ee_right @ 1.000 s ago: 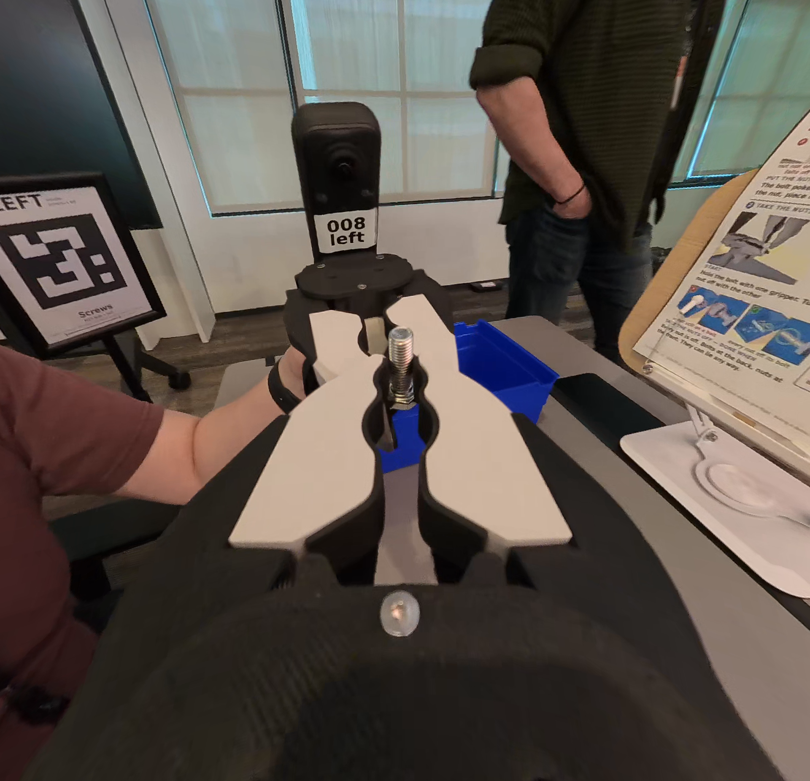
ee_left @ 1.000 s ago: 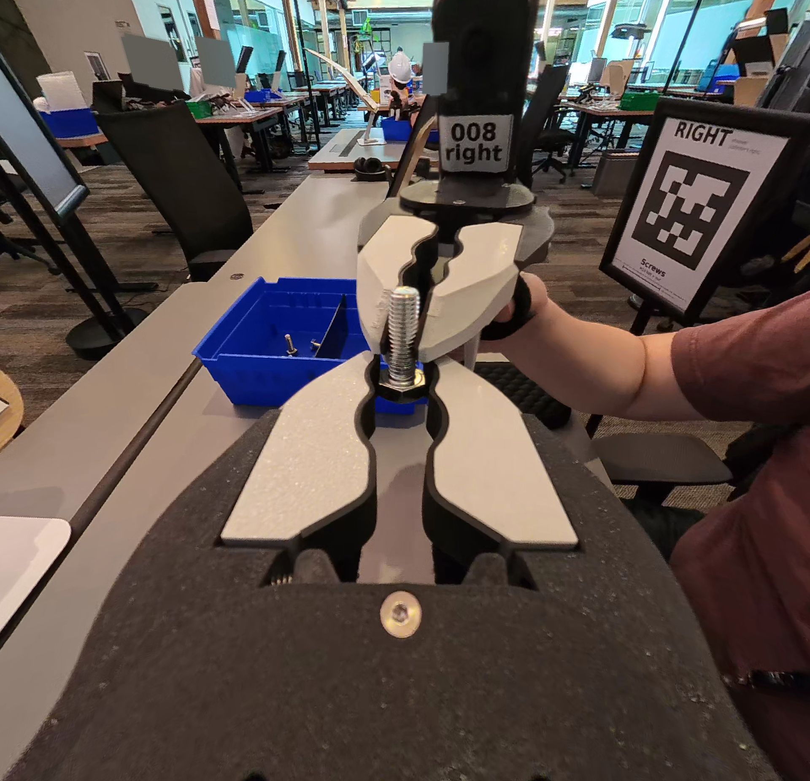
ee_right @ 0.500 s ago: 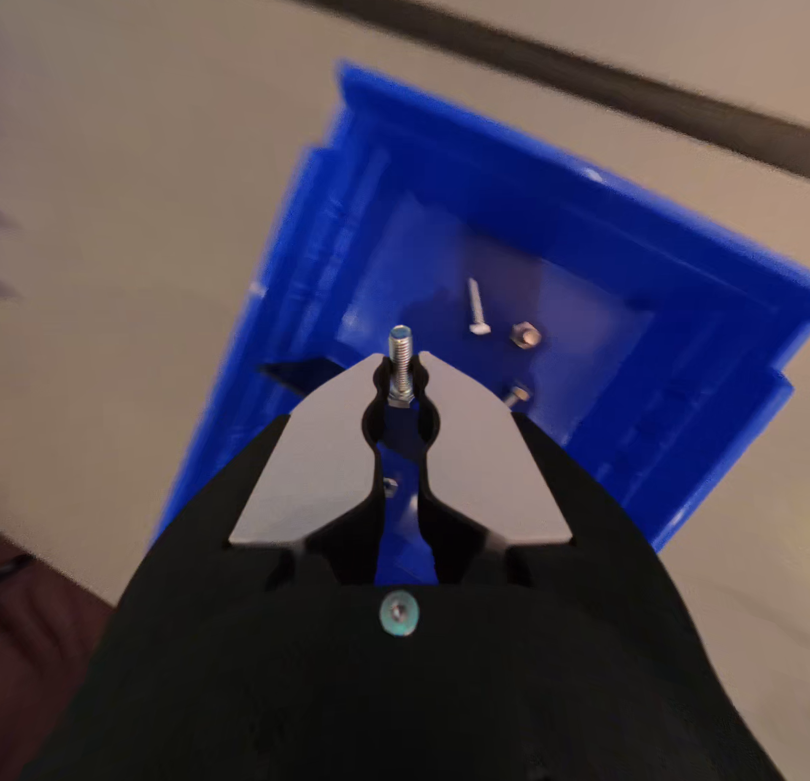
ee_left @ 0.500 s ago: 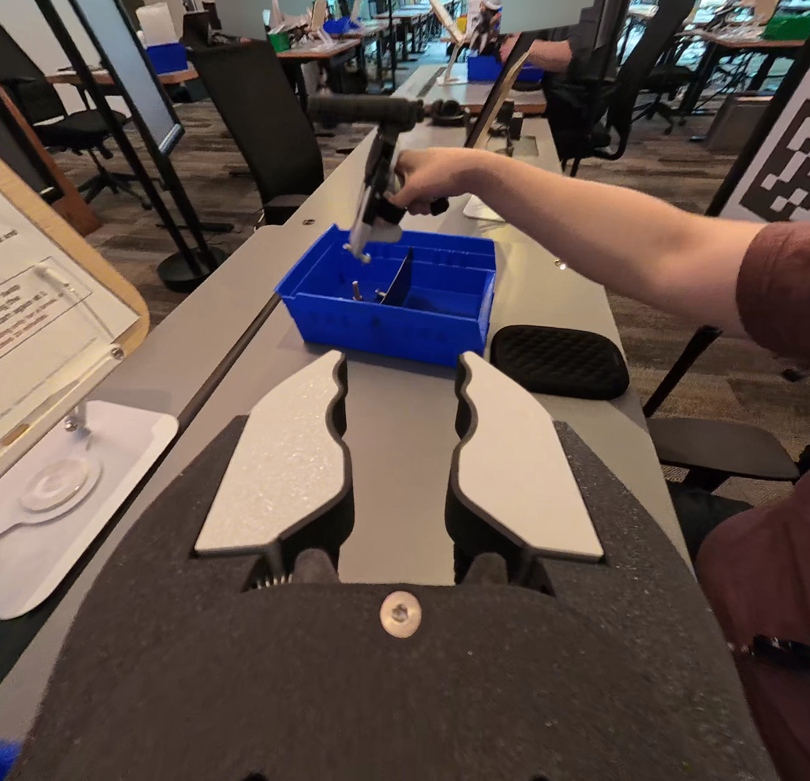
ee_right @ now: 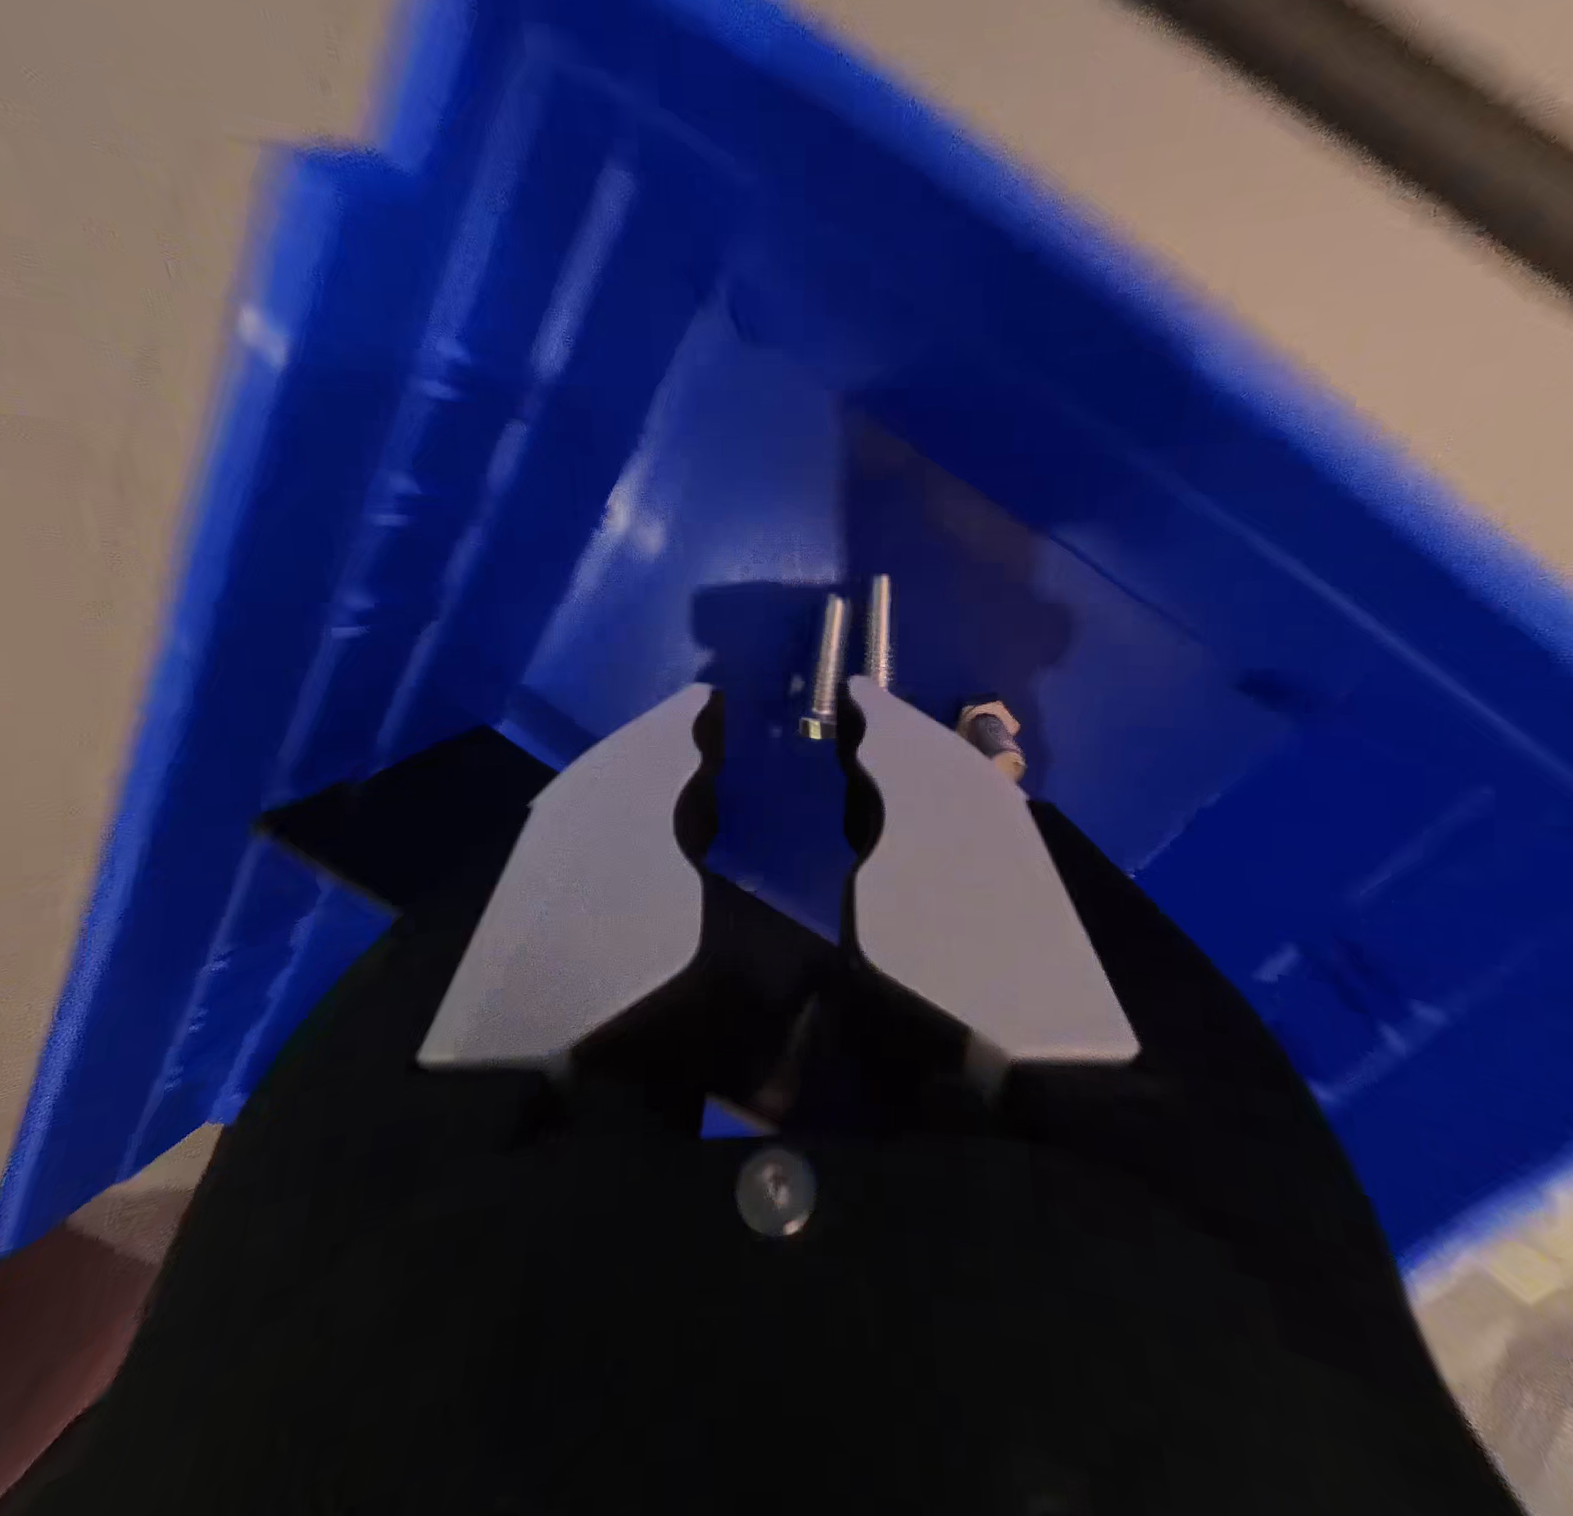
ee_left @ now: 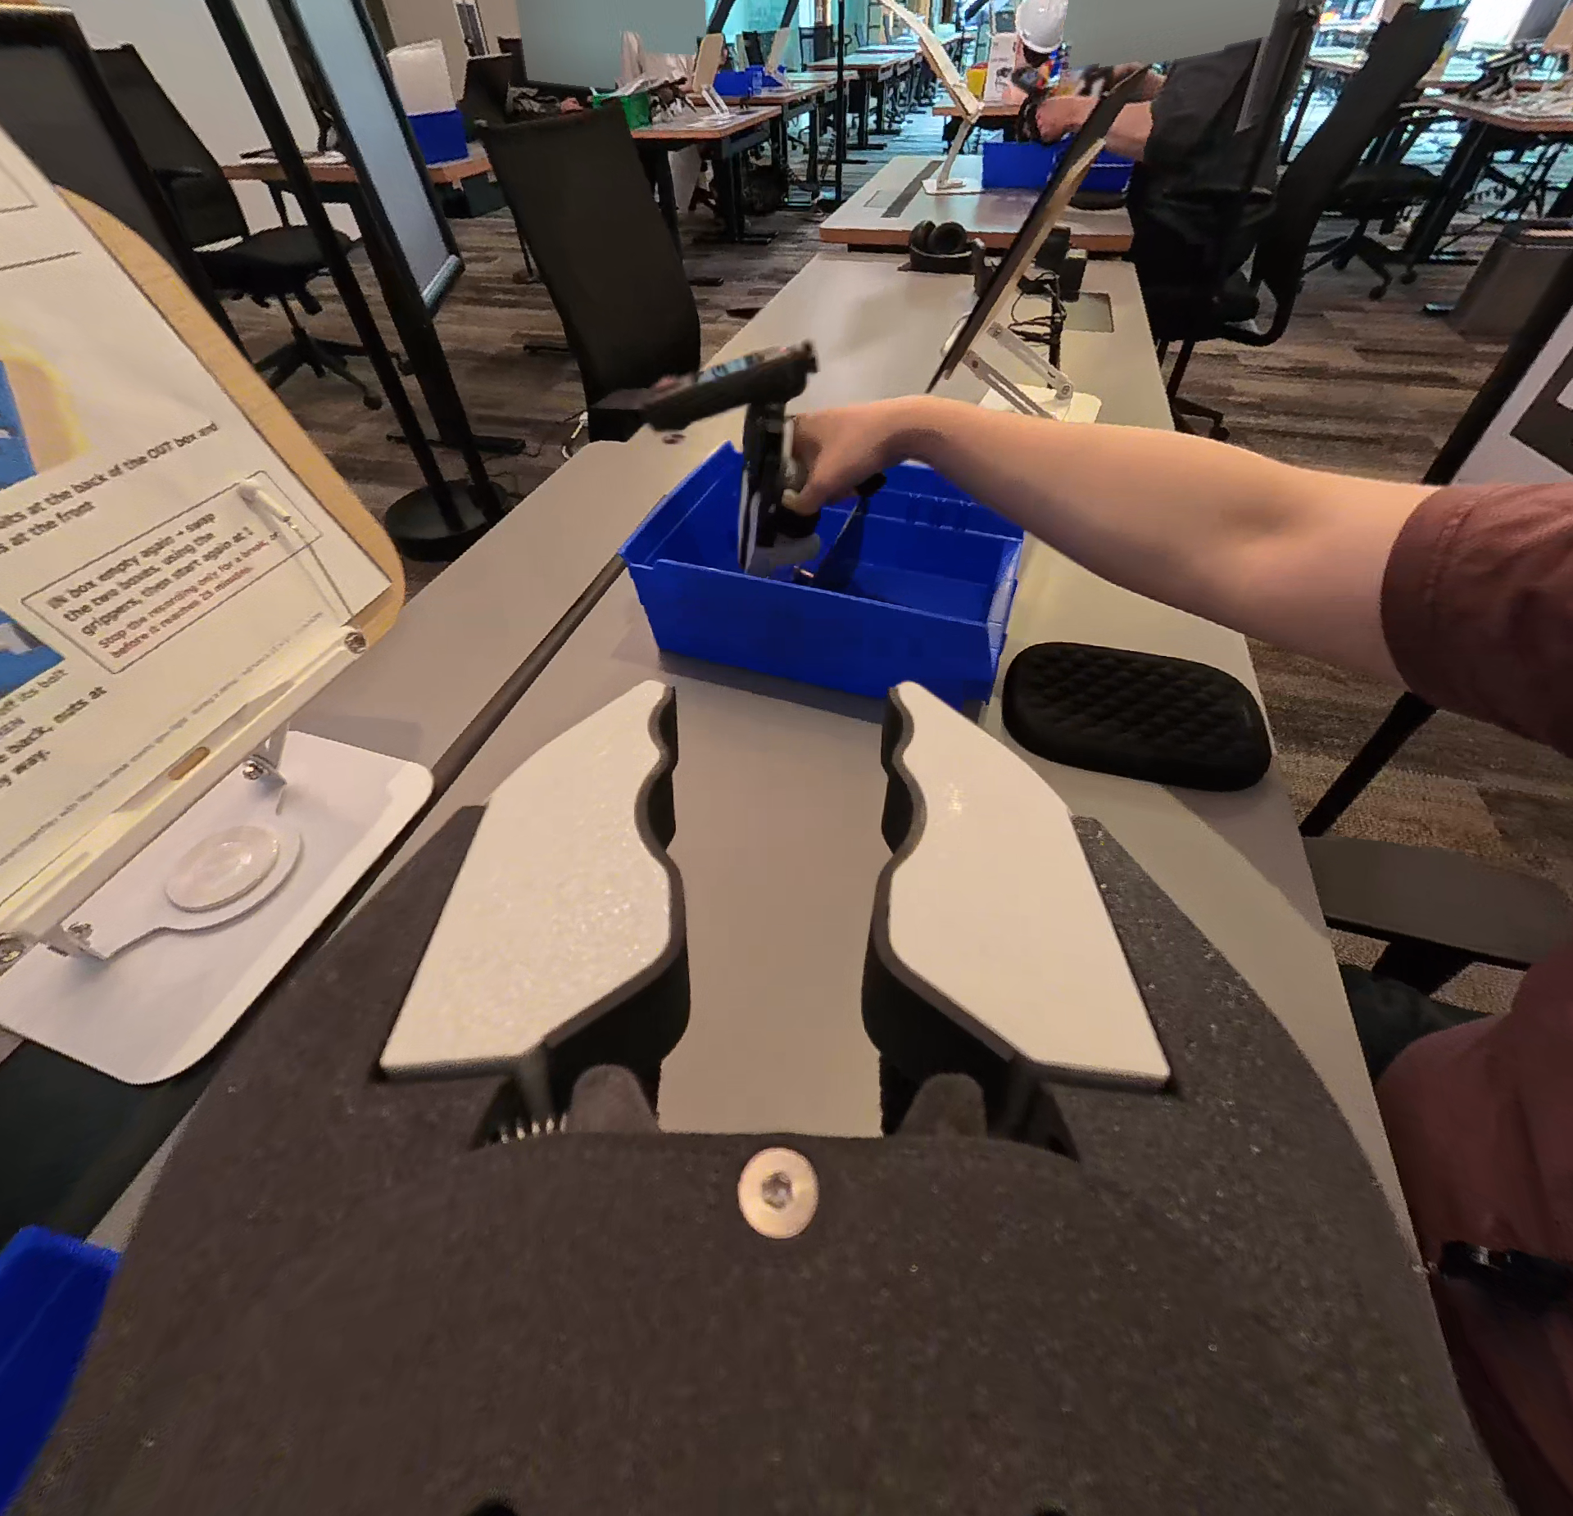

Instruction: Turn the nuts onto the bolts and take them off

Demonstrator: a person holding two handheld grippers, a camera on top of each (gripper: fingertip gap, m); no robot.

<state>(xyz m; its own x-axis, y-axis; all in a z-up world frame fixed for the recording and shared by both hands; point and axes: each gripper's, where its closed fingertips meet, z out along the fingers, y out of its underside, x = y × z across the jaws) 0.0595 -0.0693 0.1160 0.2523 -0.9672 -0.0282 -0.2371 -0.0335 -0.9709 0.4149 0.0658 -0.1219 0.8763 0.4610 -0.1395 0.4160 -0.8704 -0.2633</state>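
Note:
My right gripper (ee_right: 783, 692) is down inside the blue bin (ee_right: 511, 369), and its jaws stand apart. A silver bolt (ee_right: 826, 667) lies between and just past the fingertips, head toward me, and the pads do not press on it. A second bolt (ee_right: 877, 624) lies beside it, and a nut-like piece (ee_right: 992, 735) sits to the right. My left gripper (ee_left: 779, 696) is open and empty over the grey table, short of the bin (ee_left: 817, 624). In the left wrist view the right gripper (ee_left: 766, 556) dips into the bin's left compartment.
A person's arm (ee_left: 1106, 514) reaches across to the bin. A black pad (ee_left: 1132, 714) lies to the right of the bin. An instruction board on a white stand (ee_left: 128, 539) stands at the left. The corner of another blue bin (ee_left: 42, 1347) shows at bottom left. My right fingertips sit around 45 cm from my left ones.
A second ago both grippers held the bolt between them. The left opened and drew back. The right carried the bolt down into the bin and opened, and the bolt left its grasp.

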